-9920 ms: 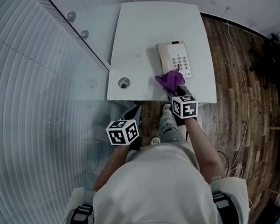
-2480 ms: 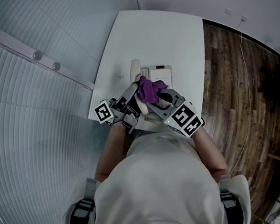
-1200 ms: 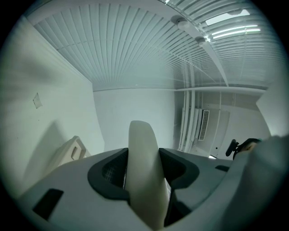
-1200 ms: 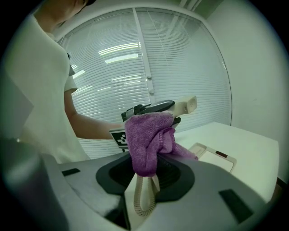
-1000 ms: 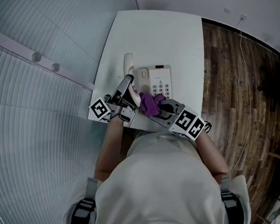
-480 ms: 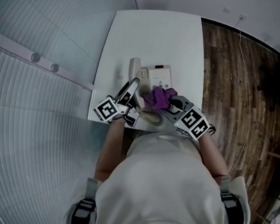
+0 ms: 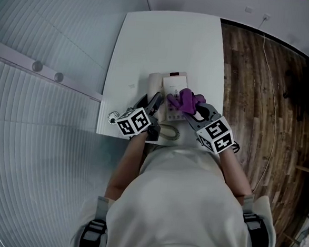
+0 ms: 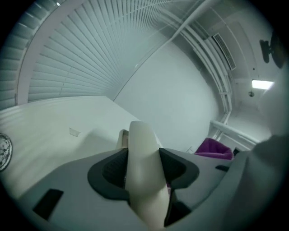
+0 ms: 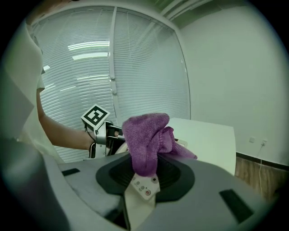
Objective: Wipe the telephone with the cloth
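Two changes apply. At left, we have lowered the handset, clamped in the left claw, down alongside the telephone on the worktop. At right, the right claw, clamped on the cloth, has travelled over the telephone. We judge wiping under way; the telephone lies just beneath the cloth.

One telephone, one handset, one purple cloth and one table are showing; two claws are appearing: left claw, right claw.
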`<state>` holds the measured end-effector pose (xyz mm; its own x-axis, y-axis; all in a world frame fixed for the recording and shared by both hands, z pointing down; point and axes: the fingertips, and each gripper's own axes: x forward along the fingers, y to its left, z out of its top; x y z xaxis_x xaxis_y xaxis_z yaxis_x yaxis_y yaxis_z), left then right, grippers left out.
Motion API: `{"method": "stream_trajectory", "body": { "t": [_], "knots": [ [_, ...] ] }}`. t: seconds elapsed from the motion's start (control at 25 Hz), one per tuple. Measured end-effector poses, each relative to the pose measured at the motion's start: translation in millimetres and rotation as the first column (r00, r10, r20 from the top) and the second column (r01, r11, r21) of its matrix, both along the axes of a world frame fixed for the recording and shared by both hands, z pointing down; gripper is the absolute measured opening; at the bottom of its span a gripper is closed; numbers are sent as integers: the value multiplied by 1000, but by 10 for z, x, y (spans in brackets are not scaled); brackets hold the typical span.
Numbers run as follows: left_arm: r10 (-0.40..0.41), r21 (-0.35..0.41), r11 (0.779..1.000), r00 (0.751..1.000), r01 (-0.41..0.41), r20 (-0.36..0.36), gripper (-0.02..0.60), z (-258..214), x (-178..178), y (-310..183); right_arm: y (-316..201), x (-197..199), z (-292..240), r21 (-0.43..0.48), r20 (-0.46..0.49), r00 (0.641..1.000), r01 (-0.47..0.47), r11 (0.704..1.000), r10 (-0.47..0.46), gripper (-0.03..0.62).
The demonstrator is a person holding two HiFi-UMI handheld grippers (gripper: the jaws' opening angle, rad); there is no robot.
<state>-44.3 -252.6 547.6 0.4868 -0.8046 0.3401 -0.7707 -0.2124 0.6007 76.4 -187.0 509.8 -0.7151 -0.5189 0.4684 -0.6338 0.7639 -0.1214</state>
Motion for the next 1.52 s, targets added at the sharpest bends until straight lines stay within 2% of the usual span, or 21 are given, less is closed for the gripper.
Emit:
{"method": "stream_trajectory", "body": {
  "t": [0.2,0.68,0.92,1.08,1.28,1.52],
  "knots": [
    [-46,-47,998,995,50,86,219,165,-31,-39,-14,23,4,-5,9,1000,-16,1000,16,129],
    [-62,-69,994,965,82,254,220,236,38,-37,-10,20,23,-22,23,1000,-20,1000,21,129],
    [-37,-78,995,975,55,219,221,244,104,-5,-6,16,22,-23,28,999,-22,999,23,129],
    [-29,-79,996,979,46,202,223,244,98,69,1,33,9,-42,75,996,-44,998,47,129],
    [-30,-81,996,992,40,124,225,210,81,154,21,40,9,-33,60,996,-57,998,59,129],
    [-3,-94,996,995,12,95,230,215,149,226,78,1,-1,-36,61,996,-64,997,66,129]
  ]
}}
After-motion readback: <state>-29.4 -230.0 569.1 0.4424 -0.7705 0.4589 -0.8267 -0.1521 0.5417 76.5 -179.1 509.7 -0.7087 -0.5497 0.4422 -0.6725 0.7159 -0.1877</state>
